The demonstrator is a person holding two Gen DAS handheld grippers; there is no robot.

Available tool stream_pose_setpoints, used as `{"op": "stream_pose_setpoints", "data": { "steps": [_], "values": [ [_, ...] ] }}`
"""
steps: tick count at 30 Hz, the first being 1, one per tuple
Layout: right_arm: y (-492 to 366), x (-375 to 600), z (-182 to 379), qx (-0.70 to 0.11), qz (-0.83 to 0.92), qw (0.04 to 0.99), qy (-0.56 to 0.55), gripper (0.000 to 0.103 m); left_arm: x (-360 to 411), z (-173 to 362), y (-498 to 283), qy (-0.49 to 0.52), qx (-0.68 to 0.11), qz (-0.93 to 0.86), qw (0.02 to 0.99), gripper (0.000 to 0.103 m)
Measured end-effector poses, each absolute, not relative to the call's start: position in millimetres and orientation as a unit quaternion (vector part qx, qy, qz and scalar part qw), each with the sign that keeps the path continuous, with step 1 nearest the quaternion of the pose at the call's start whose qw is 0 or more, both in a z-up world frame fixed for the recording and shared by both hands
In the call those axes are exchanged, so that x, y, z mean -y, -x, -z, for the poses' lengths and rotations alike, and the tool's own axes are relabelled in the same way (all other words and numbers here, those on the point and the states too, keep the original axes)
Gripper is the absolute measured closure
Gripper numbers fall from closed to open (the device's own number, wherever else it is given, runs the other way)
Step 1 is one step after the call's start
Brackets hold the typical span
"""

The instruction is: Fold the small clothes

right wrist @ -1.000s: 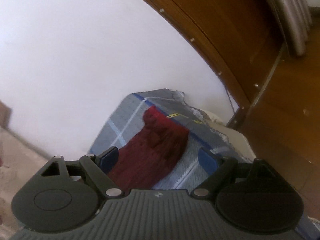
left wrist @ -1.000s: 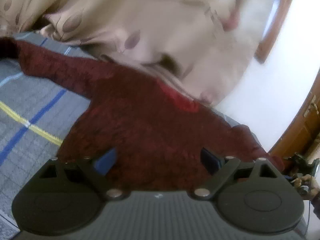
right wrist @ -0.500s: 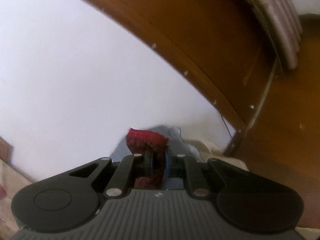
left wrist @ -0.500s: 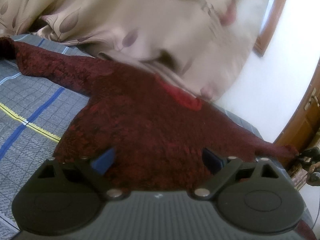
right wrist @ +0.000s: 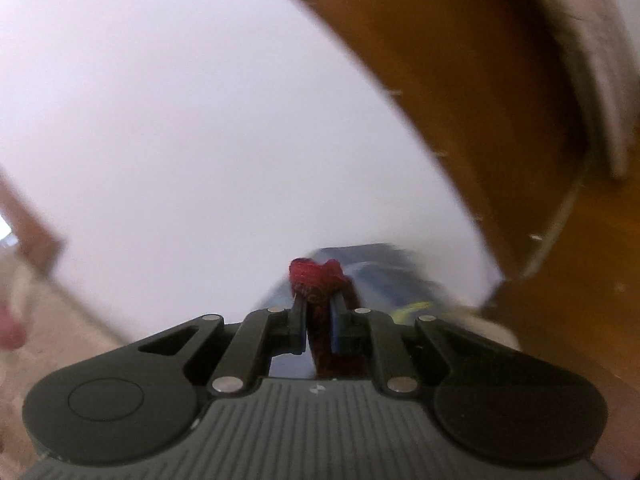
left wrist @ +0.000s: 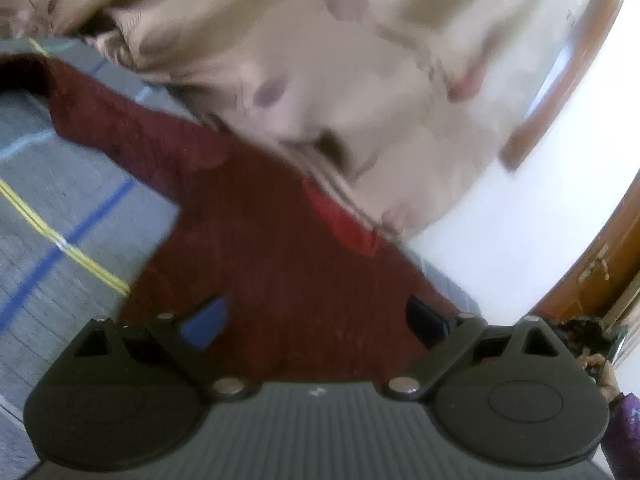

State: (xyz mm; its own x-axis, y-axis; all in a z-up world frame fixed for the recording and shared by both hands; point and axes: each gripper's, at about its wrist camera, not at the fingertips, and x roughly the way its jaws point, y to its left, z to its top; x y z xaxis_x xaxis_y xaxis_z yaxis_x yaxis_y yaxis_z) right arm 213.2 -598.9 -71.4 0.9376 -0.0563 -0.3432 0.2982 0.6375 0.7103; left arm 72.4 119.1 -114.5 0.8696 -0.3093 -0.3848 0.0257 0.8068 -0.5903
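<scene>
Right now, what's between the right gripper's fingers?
A bunched end of the dark red sweater, pinched by the right gripper, seen in the right wrist view.

Setting: a home bedroom. Evidence: bed spread with a grey checked sheet (left wrist: 48, 208) lined in blue and yellow; rumpled beige bedding with a leaf print (left wrist: 360, 60) heaped at its far side; plain white wall (right wrist: 200, 120); varnished wooden door or wardrobe panel (right wrist: 480, 80); dark red knitted sweater (left wrist: 260, 240) laid flat on the sheet.
</scene>
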Motion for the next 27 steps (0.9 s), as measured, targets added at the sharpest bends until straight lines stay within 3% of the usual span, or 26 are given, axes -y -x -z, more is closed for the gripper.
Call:
{"op": "stream_pose_setpoints", "data": {
  "steps": [11,27],
  "values": [
    [-262.6,421.1,8.4,-0.151,-0.1,0.902,-0.393,0.086,-121.1,98.6,-41.5,0.227,-0.235,0.101,0.94,0.006],
    [-293.3,171.1,80.4,-0.279,-0.232,0.864,-0.347,0.086,-152.2,109.8,-34.9,0.266,-0.243,0.093,0.928,0.006]
  ]
}}
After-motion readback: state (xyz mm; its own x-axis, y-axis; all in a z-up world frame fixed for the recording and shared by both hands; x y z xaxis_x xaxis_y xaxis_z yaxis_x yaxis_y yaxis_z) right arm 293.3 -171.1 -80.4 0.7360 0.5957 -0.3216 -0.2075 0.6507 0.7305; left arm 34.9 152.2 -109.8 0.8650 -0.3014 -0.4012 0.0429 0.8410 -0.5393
